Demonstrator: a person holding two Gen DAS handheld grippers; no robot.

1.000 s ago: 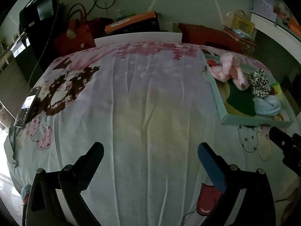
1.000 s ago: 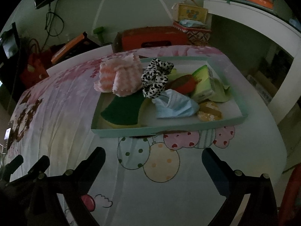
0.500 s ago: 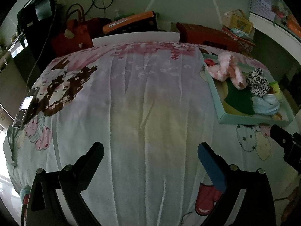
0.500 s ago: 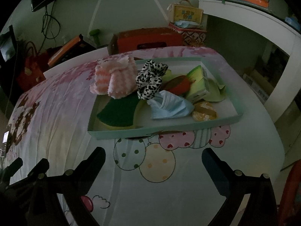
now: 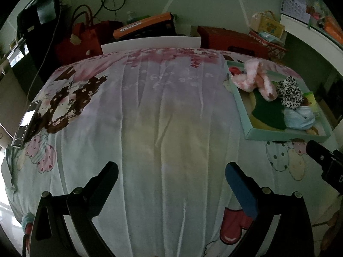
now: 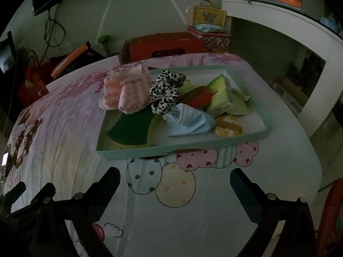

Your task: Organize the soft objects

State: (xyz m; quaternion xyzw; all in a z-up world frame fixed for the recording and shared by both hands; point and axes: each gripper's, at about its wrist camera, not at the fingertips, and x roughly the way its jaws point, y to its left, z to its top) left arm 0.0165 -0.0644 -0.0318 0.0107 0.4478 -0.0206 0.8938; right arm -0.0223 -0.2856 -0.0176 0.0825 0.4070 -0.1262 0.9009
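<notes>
- A pale green tray [image 6: 184, 147] is seen on the bed, on a sheet [image 6: 64, 128] with cartoon balloons and hearts.
- Soft things are piled in the tray: a pink and white fluffy cloth [image 6: 126, 90] at the far left, a black and white spotted scrunchie [image 6: 165, 92] beside it, a light blue face mask [image 6: 188, 122] in front, and a dark green sponge [image 6: 133, 128] at the near left.
- A green packet [image 6: 220, 96] with small writing is seen further right; the words are too blurry to be read.
- The right gripper [image 6: 174, 177] is held above the sheet, near the tray's front edge, with its fingers spread wide and nothing between them.
- The left gripper [image 5: 171, 171] is held over bare sheet, well apart from the tray [image 5: 278, 136], fingers also spread wide and empty.
- A phone [image 5: 26, 124] with a lit screen is seen at the bed's left edge.
- An orange box [image 5: 143, 24] with writing that cannot be read lies behind the bed.
</notes>
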